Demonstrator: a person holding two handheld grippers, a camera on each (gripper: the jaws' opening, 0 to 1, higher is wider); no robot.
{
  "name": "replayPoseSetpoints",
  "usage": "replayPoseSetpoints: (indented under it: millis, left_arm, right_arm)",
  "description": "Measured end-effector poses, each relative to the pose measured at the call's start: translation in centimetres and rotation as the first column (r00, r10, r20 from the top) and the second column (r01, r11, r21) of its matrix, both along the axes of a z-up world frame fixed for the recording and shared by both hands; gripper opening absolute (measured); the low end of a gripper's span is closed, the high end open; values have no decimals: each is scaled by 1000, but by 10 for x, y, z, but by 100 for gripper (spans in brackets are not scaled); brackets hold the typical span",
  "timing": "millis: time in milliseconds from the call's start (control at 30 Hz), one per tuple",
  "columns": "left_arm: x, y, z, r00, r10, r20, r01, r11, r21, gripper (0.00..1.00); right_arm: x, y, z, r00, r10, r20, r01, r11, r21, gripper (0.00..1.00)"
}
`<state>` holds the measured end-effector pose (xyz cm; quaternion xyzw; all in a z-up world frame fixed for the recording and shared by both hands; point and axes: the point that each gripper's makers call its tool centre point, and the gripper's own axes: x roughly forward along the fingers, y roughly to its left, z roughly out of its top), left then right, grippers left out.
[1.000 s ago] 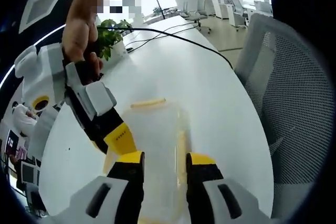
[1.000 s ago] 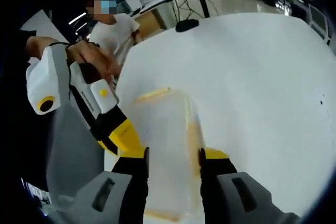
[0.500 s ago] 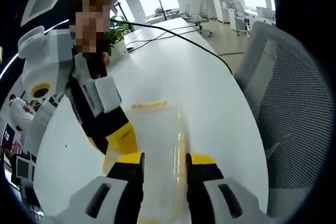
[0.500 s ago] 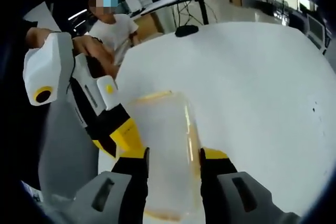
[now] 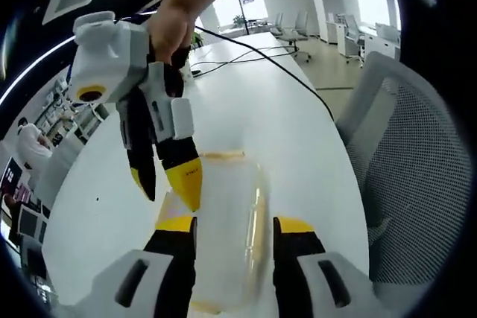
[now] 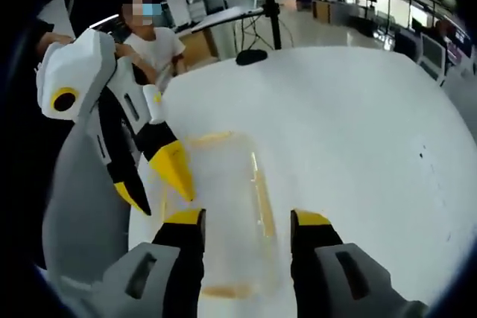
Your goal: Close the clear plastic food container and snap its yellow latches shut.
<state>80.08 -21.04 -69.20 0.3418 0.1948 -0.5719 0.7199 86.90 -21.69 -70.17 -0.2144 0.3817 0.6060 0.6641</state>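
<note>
One clear plastic food container (image 5: 223, 229) appeared in the left gripper view, lying on the white table (image 5: 298, 132) in the lower centre of the frame, directly ahead of the left gripper (image 5: 232, 229) and running between its two yellow-tipped jaws. Its long axis ran away from the camera, in line with the jaws. The jaws stood parted with the container between them; whether they touched its sides could not be told. Two yellow latches were made out — one across the far end (image 5: 221, 156), one along the right side (image 5: 258, 221). The right gripper (image 5: 165, 184) came in from the upper left, jaws spread and empty, its tips just beside the container's left edge. One mesh office chair (image 5: 417, 184) stood at the right of the frame.

In the right gripper view the same single container (image 6: 231, 214) lay in the lower centre, long axis again pointing away, between the parted jaws of the right gripper (image 6: 243, 221). The far latch (image 6: 209, 139) and the right-side latch (image 6: 262, 202) showed yellow; their state — snapped or loose — could not be confirmed. The left gripper (image 6: 156, 191) hung at left, spread and holding nothing, tips close to the container's left edge. By judgement, both grippers were about equally near, each aligned along the container's length.
</note>
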Motion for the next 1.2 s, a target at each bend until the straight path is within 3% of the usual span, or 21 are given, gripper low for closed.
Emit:
replayPoseSetpoints:
  millis: [400, 733, 1100, 1200]
  left_arm:
    - [8, 20, 4, 990, 130, -56, -131, 991, -25, 46]
    - [18, 50, 5, 961, 255, -107, -262, 964, -54, 53]
    - [15, 74, -5, 939, 317, -134, -326, 944, -52, 56]
    - [14, 78, -10, 931, 333, -149, -344, 937, -55, 56]
  right_arm:
    - [-13, -20, 13, 997, -16, 81, 15, 1000, 9, 49]
    - [-30, -41, 10, 984, -88, 153, 89, 996, 2, 55]
    - [-55, -53, 4, 971, -163, 177, 160, 987, 35, 58]
    - [-58, -56, 1, 959, -206, 195, 201, 978, 47, 58]
